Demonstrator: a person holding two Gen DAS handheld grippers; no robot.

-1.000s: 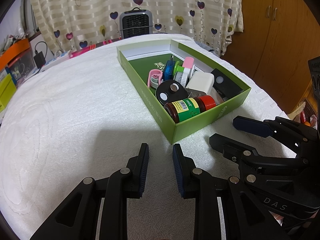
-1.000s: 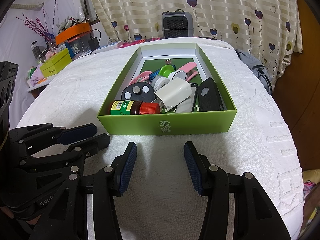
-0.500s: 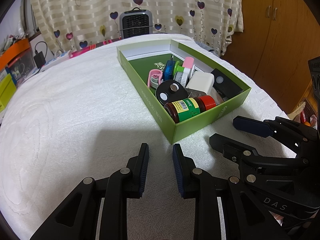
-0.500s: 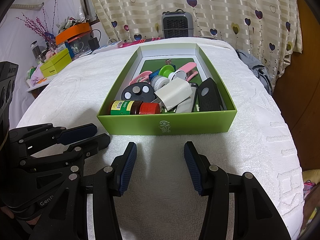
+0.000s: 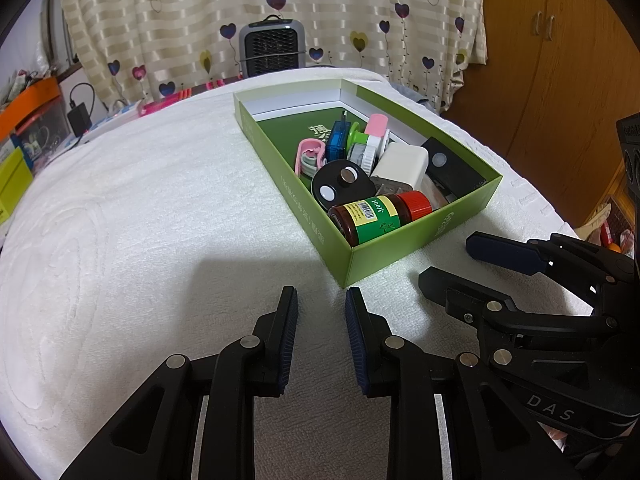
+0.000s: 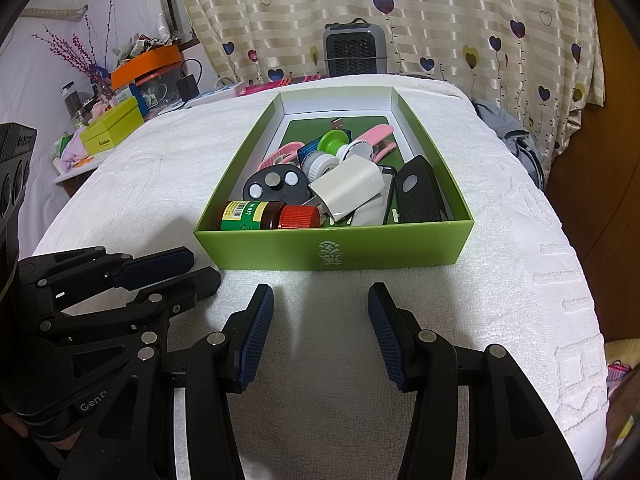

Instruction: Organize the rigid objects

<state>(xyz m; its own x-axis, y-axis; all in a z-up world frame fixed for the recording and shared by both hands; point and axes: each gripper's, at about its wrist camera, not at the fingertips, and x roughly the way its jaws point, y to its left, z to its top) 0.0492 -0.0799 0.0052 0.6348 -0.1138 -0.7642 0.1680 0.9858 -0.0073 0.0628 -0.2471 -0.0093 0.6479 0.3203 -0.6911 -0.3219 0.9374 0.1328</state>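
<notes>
Grey heater (image 6: 355, 49) at the back by the curtain, white towel (image 5: 140, 216) covering the table. Green box (image 6: 332, 254) sits mid-table, crammed: brown bottle (image 6: 269, 216), white charger (image 6: 347, 189), black remote (image 6: 417, 193). Left gripper (image 5: 321, 300) narrowly parted, empty; right gripper (image 6: 321, 294) wide, empty, both near the box's front.

Left gripper (image 5: 321, 300) low and level, jaws slightly parted, nothing between the blue pads (image 5: 353, 320). Right gripper (image 6: 321, 298) just beside it, jaws spread wider, also empty. Both pointing forward, fingertips side by side, not touching.
</notes>
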